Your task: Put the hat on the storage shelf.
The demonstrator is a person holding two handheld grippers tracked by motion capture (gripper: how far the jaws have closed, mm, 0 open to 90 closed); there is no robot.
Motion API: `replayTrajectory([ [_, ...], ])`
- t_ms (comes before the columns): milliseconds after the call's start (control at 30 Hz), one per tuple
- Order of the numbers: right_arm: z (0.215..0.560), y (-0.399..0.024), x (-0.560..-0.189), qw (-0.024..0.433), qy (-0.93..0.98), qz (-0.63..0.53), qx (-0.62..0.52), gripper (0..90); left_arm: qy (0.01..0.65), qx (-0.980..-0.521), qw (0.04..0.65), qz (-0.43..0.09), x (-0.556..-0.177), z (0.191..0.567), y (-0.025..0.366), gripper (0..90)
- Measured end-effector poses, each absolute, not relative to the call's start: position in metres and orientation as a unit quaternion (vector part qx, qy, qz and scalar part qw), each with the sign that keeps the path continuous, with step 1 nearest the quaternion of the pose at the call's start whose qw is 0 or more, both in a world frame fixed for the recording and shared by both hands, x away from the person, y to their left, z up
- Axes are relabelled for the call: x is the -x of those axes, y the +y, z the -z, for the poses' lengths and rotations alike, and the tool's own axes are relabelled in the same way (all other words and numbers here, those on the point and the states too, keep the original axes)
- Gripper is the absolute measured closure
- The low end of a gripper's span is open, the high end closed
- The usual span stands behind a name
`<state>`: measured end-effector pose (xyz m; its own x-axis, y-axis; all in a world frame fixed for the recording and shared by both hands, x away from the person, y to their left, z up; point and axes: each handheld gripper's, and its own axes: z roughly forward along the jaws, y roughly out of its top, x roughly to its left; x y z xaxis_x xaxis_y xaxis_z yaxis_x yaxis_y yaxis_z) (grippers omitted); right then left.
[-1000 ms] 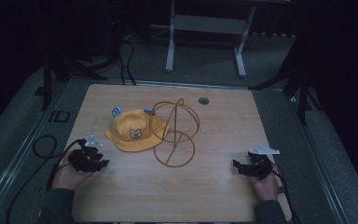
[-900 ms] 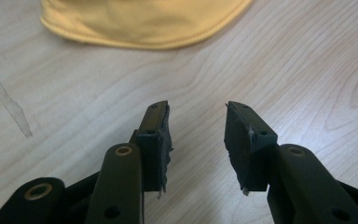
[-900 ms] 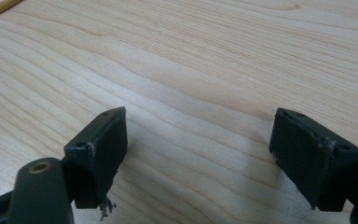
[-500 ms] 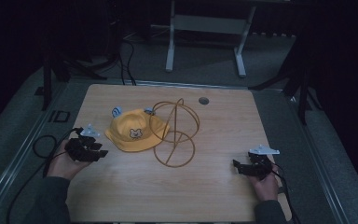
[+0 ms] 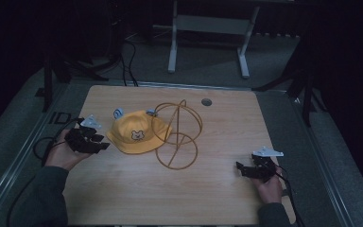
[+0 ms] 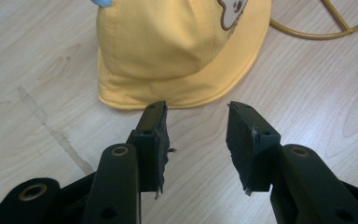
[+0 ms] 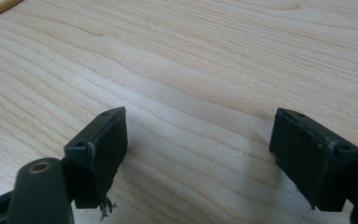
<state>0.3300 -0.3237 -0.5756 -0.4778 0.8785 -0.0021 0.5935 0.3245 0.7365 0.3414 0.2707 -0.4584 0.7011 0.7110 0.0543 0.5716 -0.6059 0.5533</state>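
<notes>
A yellow bucket hat [image 5: 136, 133] with a bear face and small blue ears lies on the wooden table [image 5: 217, 198], its right side against a gold wire stand [image 5: 179, 137]. My left gripper [image 5: 101, 143] hovers just left of the hat, pointing at its brim. In the left gripper view the hat [image 6: 177, 46] fills the top, and my left gripper [image 6: 196, 128] stands open just short of the brim with nothing between its jaws. My right gripper [image 5: 240, 169] rests low at the table's right front. In its own view my right gripper [image 7: 198, 149] is wide open over bare wood.
A small round grommet [image 5: 206, 101] sits in the table near the far edge. Cables [image 5: 40, 146] trail off the left side. A white frame leg [image 5: 172, 47] stands on the floor beyond the table. Part of the wire stand's ring [image 6: 317, 28] lies right of the hat.
My left gripper has risen and moved toward the hat's left brim. The right gripper, hat and wire stand have not moved.
</notes>
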Motion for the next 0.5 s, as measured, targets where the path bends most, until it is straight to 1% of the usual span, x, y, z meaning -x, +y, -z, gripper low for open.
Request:
replayTrajectory([
  [433, 0.576, -0.324, -0.33, 0.206, 0.786, -0.346, -0.468, 19.1, 0.336, -0.894, 0.257, -0.145, -0.356, 0.436, 0.267, 58.0],
  [500, 0.576, -0.324, -0.33, 0.206, 0.787, -0.346, -0.468, 19.1, 0.327, -0.894, 0.269, -0.145, -0.36, 0.429, 0.265, 57.8],
])
